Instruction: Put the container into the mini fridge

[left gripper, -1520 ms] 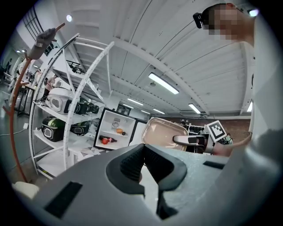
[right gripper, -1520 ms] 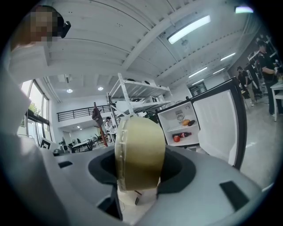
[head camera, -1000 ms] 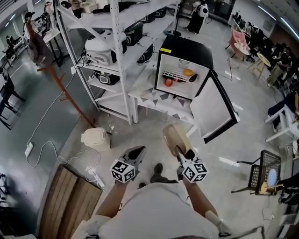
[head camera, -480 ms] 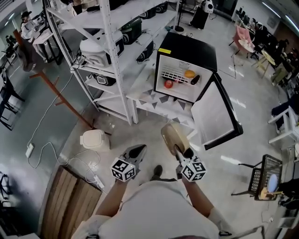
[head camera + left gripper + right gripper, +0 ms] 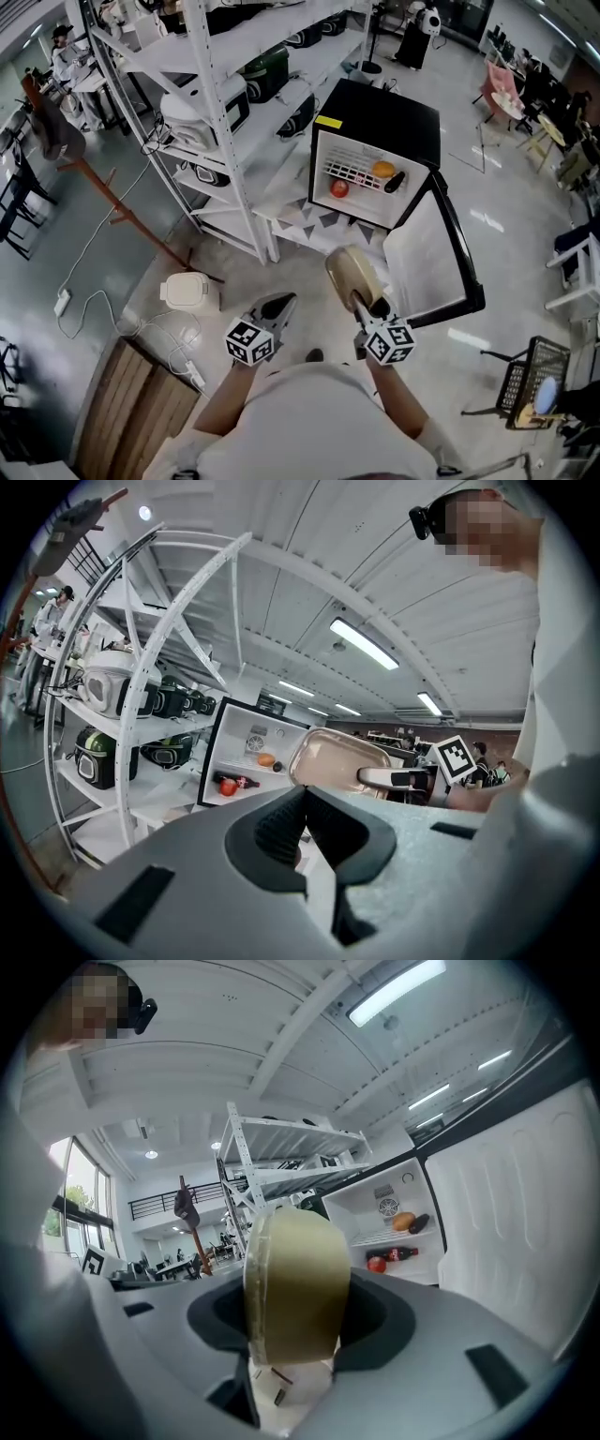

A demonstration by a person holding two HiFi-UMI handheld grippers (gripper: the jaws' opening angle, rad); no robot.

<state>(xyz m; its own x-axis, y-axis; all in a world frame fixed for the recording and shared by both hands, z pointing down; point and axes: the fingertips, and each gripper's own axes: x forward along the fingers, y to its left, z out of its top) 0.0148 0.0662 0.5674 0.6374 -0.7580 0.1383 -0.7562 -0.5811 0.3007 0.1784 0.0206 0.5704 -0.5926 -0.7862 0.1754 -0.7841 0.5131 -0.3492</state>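
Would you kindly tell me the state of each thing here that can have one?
fridge: door open, food on the shelves.
container: held on edge, not yet stored.
left gripper: jaws shut, empty.
right gripper: jaws shut on container.

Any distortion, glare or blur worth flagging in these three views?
Head view: fisheye bends the shelving rack; light glare streaks the floor. Left gripper view: rack posts bow into arcs. Right gripper view: the container looms large between the jaws, edges soft.

No legible text, sticker [image 5: 327, 122] on mini fridge [image 5: 380, 108] unreadable
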